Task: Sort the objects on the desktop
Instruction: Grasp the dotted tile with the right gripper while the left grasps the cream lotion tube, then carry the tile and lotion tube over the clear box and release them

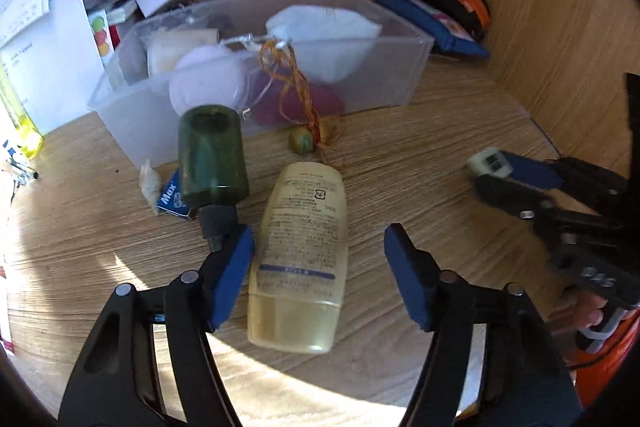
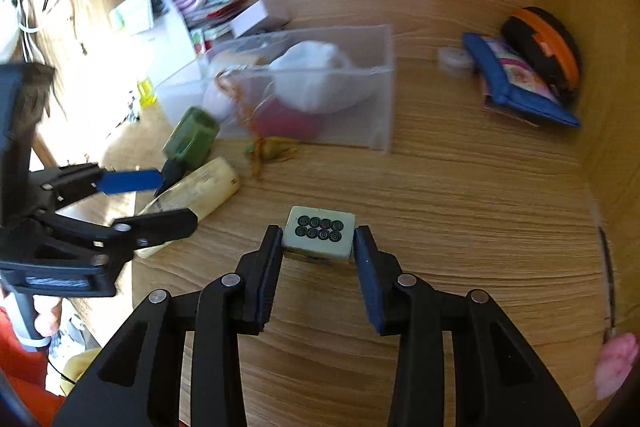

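My left gripper [image 1: 318, 247] is open, its fingers on either side of a pale yellow lotion bottle [image 1: 298, 255] lying on the wooden desk. A dark green bottle [image 1: 212, 159] stands tilted against the left finger, cap down. My right gripper [image 2: 318, 247] is shut on a pale green mahjong tile [image 2: 319, 234] with black circles, held just above the desk. In the left wrist view the right gripper [image 1: 486, 169] and the tile [image 1: 489, 163] are at the right. The left gripper [image 2: 160, 199] also shows in the right wrist view, beside both bottles [image 2: 192, 195].
A clear plastic bin [image 1: 384, 83] with white, lilac and red soft items stands behind the bottles; an orange cord with a bead [image 1: 302, 141] hangs over its wall. A blue pouch [image 1: 432, 23] and an orange-black case [image 1: 452, 1] sit in the back right corner. Papers [image 1: 44, 39] lie left.
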Demonstrator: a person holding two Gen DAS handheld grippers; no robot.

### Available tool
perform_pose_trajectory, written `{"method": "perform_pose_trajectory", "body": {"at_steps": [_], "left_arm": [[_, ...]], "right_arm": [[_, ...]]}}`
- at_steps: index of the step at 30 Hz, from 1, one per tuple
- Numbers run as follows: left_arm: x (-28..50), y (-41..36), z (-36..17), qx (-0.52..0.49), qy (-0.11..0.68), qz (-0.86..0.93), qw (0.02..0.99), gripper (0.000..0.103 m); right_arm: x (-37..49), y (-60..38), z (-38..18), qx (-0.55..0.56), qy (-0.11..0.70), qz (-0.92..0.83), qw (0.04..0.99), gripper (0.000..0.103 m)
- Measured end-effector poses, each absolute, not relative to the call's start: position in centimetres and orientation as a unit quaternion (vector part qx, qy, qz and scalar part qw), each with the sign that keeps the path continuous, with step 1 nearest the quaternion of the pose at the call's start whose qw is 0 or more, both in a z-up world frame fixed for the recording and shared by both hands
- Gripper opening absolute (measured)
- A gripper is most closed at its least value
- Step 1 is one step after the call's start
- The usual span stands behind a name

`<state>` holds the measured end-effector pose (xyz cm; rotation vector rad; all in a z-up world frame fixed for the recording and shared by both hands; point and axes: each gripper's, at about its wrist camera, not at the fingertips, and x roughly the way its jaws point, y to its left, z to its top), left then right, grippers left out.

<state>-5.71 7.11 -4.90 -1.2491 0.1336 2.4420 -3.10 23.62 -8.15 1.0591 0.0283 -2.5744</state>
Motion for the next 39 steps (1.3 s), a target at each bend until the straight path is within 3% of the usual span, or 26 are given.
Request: {"method": "perform_pose_trajectory", "body": {"at_steps": [3,10,13,39], "left_arm": [[-6.6,7.1,-5.7,-0.464,0.04,0.864,0.19,0.06],[-6.5,8.6,-6.0,-0.451,0.085,0.871,0.175,0.058],[-6.4,9.1,-5.9,-0.446,0.098,0.87,0.186,0.049],[-6.0,4.6,-0.4,-0.372,0.036,0.91,0.179,0.048]], "right_arm": [[-2.9,24.3,-7.8,0.369,0.01,-0.912,0.181,0.033],[-3.1,24.2,-8.1,0.368,0.008,-0.908,0.202,0.033],[-3.3,24.2,-8.2,0.368,0.003,-0.906,0.209,0.033],[-5.0,22.5,-5.4,0.345,0.01,-0.912,0.222,0.033]]}}
